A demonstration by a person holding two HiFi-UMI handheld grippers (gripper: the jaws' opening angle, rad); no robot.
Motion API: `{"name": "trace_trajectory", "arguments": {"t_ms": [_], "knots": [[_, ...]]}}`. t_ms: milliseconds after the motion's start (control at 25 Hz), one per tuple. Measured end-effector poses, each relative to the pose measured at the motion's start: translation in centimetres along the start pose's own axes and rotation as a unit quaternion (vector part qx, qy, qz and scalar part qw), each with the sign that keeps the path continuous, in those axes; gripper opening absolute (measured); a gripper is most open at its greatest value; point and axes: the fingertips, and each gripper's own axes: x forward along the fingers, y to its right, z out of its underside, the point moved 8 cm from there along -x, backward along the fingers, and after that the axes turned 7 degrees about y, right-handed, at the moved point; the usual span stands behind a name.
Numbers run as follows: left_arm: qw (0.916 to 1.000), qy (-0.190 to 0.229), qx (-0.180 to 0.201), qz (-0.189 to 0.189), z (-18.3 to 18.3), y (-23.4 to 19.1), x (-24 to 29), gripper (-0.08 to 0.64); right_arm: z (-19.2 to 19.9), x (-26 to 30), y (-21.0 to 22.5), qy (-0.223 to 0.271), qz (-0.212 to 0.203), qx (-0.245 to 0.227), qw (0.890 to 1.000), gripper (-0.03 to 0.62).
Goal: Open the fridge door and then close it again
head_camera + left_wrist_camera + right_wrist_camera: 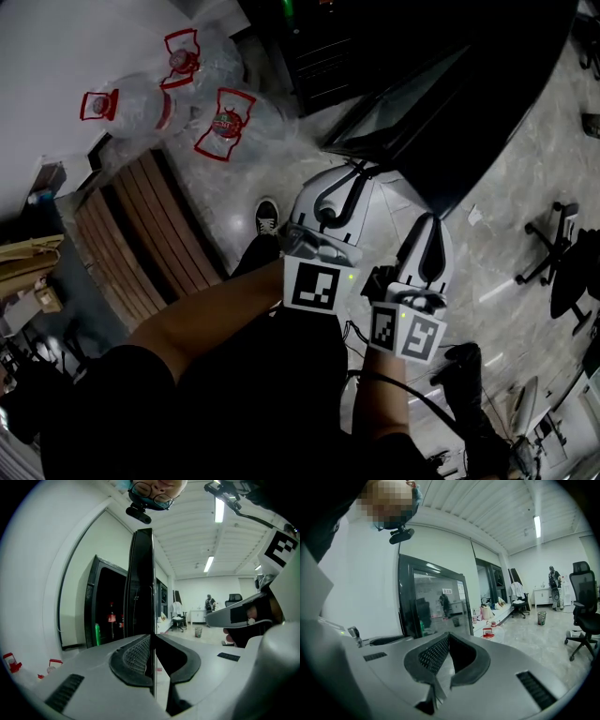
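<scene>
The left gripper (152, 637) has its jaws pressed together on the free edge of the open fridge door (143, 583). That edge is seen end-on and rises straight up the middle of the left gripper view. The fridge cabinet (105, 616) lies at the frame's left, so closing likely means swinging the door that way. The right gripper (447, 637) has its jaws together on nothing, with the door glass at centre left of its view.
</scene>
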Motion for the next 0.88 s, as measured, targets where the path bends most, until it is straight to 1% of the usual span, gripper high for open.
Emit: {"name": "trace_trajectory", "arguments": {"t_ms": [280, 320, 440, 480, 600, 720, 880], "knots": [[0.9996, 0.008, 0.012, -0.024, 0.4, -6.1, 0.9, 0.038, 0.2, 1.7, -1.9, -0.006, -0.02, 0.012, 1.0, 0.015], [0.9995, 0.006, 0.008, -0.031, 0.6, -7.0, 1.1, 0.041, 0.4, 1.9, -2.1, -0.007, -0.022, 0.013, 1.0, 0.015], [0.9977, -0.011, -0.027, -0.061, 1.2, -9.7, 1.9, 0.052, 0.7, 2.1, -2.4, -0.013, -0.03, 0.02, 0.999, 0.015], [0.997, -0.014, -0.033, -0.069, 1.3, -10.7, 2.3, 0.055, 0.9, 2.2, -2.5, -0.015, -0.033, 0.022, 0.999, 0.015], [0.9965, -0.013, -0.029, -0.078, 1.3, -13.5, 3.6, 0.061, 1.1, 2.7, -2.6, -0.021, -0.037, 0.023, 0.999, 0.015], [0.9975, 0.004, -0.009, -0.071, 1.3, -14.5, 4.1, 0.066, 1.1, 3.2, -2.8, -0.02, -0.039, 0.023, 0.999, 0.015], [0.9971, 0.014, -0.006, -0.075, 1.2, -14.4, 3.8, 0.067, 0.7, 3.8, -3.2, -0.017, -0.05, 0.02, 0.998, 0.015]]}}
